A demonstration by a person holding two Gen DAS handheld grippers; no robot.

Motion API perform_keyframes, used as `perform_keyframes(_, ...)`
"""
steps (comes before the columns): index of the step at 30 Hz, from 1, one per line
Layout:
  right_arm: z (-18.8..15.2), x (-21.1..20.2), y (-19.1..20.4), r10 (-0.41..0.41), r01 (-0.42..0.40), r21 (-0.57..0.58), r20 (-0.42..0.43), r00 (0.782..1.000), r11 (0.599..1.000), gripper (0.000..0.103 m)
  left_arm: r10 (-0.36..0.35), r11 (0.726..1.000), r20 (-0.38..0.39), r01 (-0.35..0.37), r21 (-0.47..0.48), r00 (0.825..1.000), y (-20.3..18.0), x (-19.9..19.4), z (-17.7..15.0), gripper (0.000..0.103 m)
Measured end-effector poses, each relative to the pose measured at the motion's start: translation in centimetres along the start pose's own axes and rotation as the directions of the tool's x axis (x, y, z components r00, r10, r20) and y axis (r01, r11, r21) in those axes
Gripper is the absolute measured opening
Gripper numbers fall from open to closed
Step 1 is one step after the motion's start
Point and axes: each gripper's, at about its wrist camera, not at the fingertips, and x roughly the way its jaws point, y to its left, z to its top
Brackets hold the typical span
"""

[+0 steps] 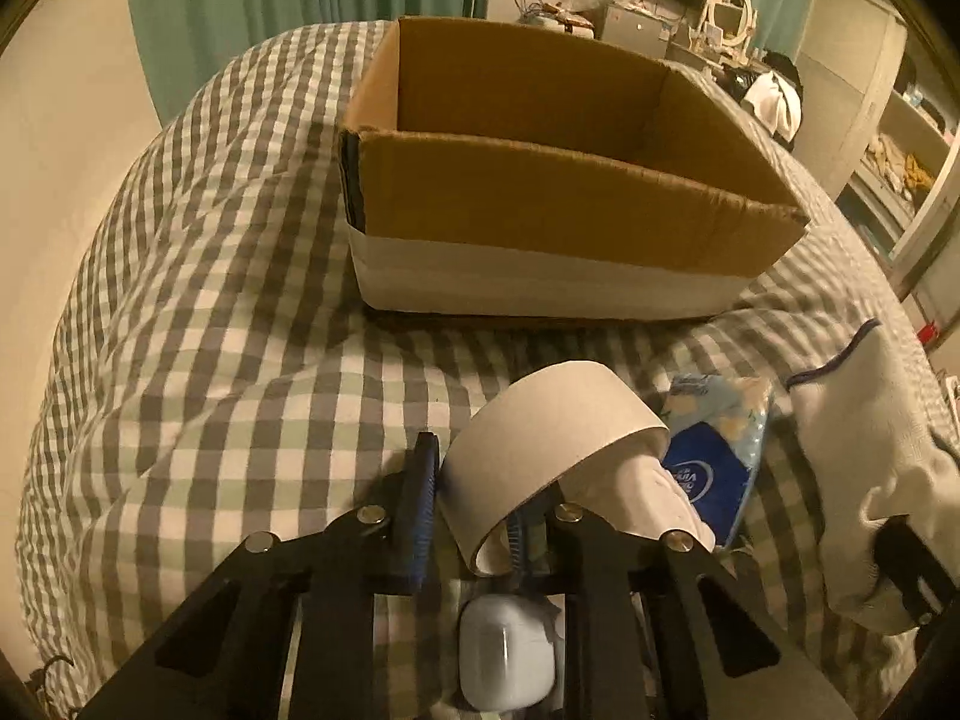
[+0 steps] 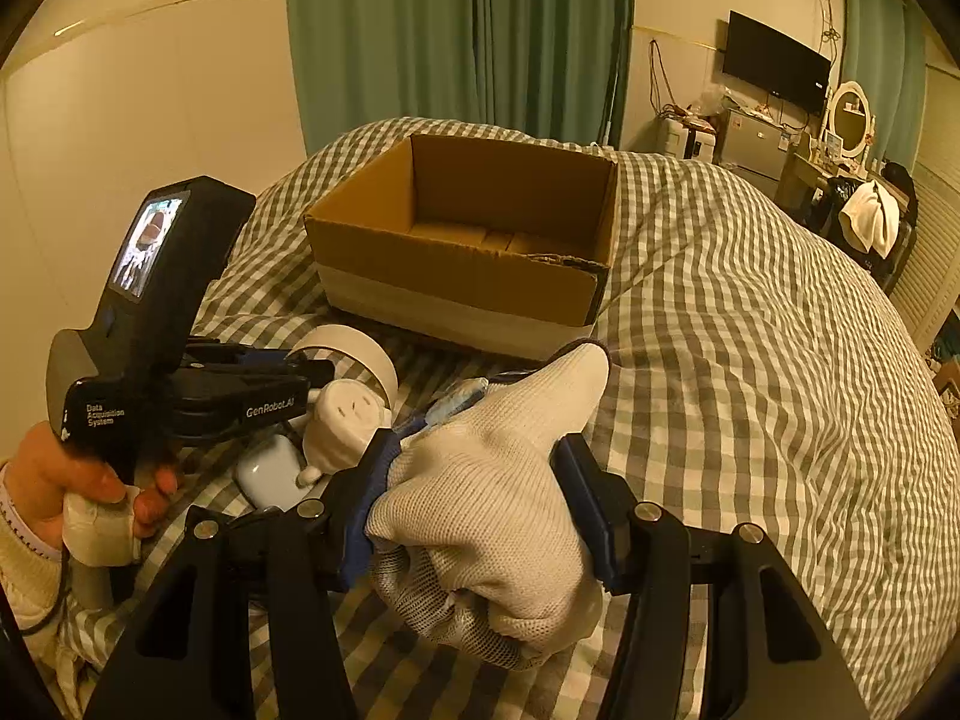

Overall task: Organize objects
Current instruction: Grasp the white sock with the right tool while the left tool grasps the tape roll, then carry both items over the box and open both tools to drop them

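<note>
An open cardboard box (image 1: 558, 216) stands on the checked bedspread; it also shows in the right wrist view (image 2: 468, 276). My left gripper (image 1: 474, 492) is shut on the wall of a white tape roll (image 1: 552, 438), one finger inside the ring, one outside; the roll shows in the right wrist view (image 2: 354, 354). My right gripper (image 2: 480, 474) is shut on a bunched white knit glove (image 2: 498, 480), held just above the bed; the glove shows at the right of the left wrist view (image 1: 870, 480). A white plug adapter (image 2: 348, 420), a white earbud case (image 1: 504, 654) and a blue tissue pack (image 1: 714, 450) lie beside the roll.
The checked bedspread (image 1: 210, 330) spreads left of and behind the box. Green curtains (image 2: 456, 30), a wall TV (image 2: 774, 60), a cluttered desk with a round mirror (image 2: 849, 120) and shelves (image 1: 900, 162) stand beyond the bed.
</note>
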Motion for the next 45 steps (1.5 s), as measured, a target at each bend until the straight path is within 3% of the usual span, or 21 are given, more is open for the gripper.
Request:
perform_keyframes(7,0.8,-0.9,0.1,-0.006,0.006,-0.015,0.027,1.000,1.000,0.054,0.027,1.000,0.069,-0.028,0.011,0.997,0.1,-3.2,1.5,0.007)
perform_keyframes(13,2.6,-2.1,0.5,-0.010,0.014,-0.048,0.070,0.998,0.999,0.054,0.054,0.997,0.127,-0.061,0.047,0.990,-0.1,-5.8,3.6,0.006)
perform_keyframes(28,12.9,-2.4,0.4,0.036,-0.020,-0.090,0.184,0.982,0.996,0.054,0.094,0.991,0.240,-0.114,0.070,0.966,-0.7,-9.6,11.3,0.006)
perform_keyframes(33,16.7,-1.1,-0.1,0.050,-0.034,-0.083,0.207,0.977,0.996,0.054,0.118,0.988,0.259,-0.139,0.066,0.959,-0.5,-8.9,14.5,0.006)
perform_keyframes(37,19.4,0.8,-0.6,0.052,-0.036,-0.080,0.213,0.976,0.996,0.054,0.124,0.988,0.238,-0.142,0.063,0.963,-0.3,-6.7,16.5,0.006)
perform_keyframes(45,21.9,7.6,-2.7,0.076,-0.072,-0.033,0.147,0.986,0.997,0.054,0.151,0.978,0.189,-0.175,0.117,0.970,-0.9,-1.4,18.1,0.006)
